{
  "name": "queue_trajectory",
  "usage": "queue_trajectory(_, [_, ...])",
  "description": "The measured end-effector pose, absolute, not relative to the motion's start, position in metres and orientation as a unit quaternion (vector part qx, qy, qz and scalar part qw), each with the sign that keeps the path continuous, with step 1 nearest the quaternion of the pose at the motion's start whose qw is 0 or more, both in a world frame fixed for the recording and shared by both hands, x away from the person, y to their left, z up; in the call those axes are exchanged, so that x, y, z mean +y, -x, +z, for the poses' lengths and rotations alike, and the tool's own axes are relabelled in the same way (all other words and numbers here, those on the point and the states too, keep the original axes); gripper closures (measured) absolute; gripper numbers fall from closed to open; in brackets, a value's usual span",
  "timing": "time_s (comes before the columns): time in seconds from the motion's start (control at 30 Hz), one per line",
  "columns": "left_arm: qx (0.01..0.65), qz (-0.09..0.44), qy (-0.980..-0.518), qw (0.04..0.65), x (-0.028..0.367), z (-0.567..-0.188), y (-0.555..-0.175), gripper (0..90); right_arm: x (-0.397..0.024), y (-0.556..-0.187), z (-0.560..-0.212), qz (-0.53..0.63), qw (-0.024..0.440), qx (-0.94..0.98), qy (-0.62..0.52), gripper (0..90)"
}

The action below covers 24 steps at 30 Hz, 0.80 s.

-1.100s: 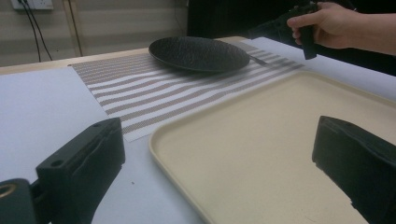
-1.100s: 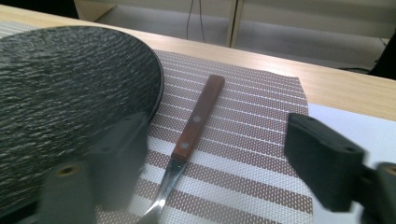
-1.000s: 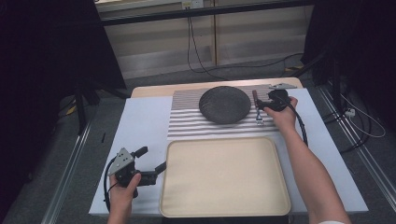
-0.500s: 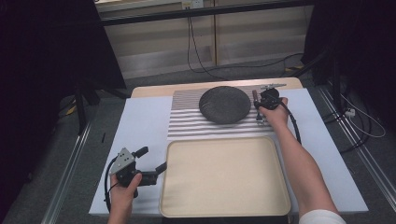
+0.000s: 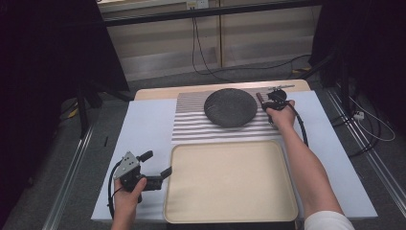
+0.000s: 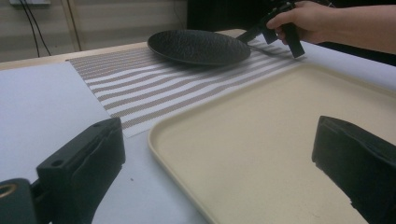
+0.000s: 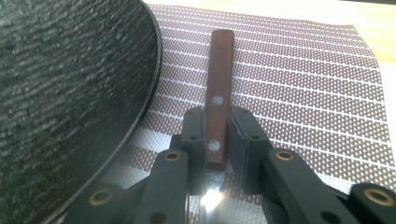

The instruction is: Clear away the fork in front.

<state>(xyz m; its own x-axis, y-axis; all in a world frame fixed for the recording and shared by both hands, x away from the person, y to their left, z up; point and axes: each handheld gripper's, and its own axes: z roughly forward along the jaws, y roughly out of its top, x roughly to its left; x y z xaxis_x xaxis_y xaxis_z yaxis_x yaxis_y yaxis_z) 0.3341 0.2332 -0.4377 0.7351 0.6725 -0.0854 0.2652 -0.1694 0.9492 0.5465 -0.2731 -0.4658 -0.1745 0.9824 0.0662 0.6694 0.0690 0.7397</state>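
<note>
Pinching a wooden utensil handle (image 7: 218, 102), right hand-held gripper (image 7: 218, 140), blade hidden; left hand-held gripper (image 6: 215, 154) spread.

Left gripper (image 5: 154, 165), black, blocky jaws, grey three-cornered plate on top, black cable looping behind; right gripper (image 7: 217, 140), black, brass-ringed screw holes, thick black cable; white sleeve (image 5: 326, 221) on right arm

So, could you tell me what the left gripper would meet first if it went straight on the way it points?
Probably the beige tray: the left gripper is open, its jaws straddling the tray's near corner, and the rim lies just ahead.
</note>
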Motion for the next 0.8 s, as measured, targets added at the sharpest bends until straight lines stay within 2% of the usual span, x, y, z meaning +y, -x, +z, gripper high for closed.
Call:
queue_trajectory(0.4, [0.319,0.182,-0.741,0.563,0.2336,-0.4378,-0.3363,3.2,-0.2673,-0.5439,-0.4637,0.301,0.246,0.713,-0.583,76.0])
queue_trajectory(0.67, [0.316,0.18,-0.745,0.56,0.2327,-0.4382,-0.3346,3.3,-0.2724,-0.5462,-0.4638,0.313,0.224,0.704,-0.596,77.8])
queue_trajectory(0.8, [0.314,0.181,-0.749,0.555,0.2344,-0.439,-0.3329,3.2,-0.27,-0.5471,-0.4627,0.304,0.227,0.705,-0.599,78.0])
